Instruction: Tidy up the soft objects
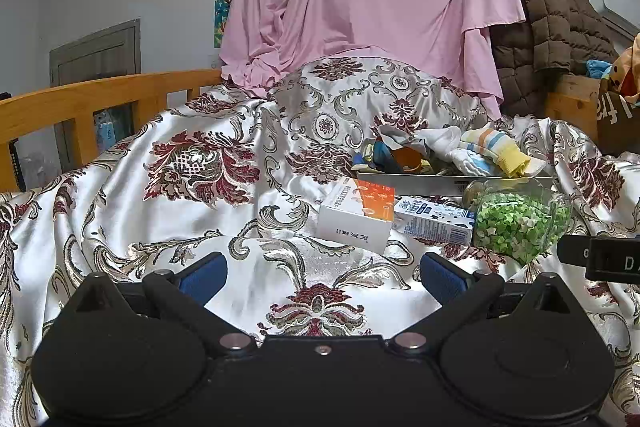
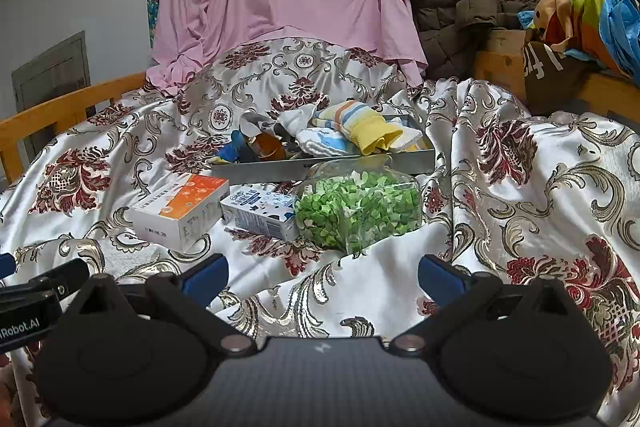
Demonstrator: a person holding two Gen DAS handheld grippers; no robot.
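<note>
Both tools hang low over the patterned bedspread (image 2: 520,167); the left gripper (image 1: 322,277) has its blue fingers spread wide with nothing between them; the right gripper (image 2: 322,277) is the same, wide and empty; the socks (image 2: 352,133) lie piled in a grey tray (image 2: 280,167) further on the bed; just before the tray stand an orange box (image 2: 180,211), a small milk carton (image 2: 260,213) and a clear jar of green bits (image 2: 360,211).

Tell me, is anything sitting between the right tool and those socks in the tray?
Yes. The clear jar of green bits and a blue-and-white carton lie just in front of the tray, between the open right tool and the socks.
</note>
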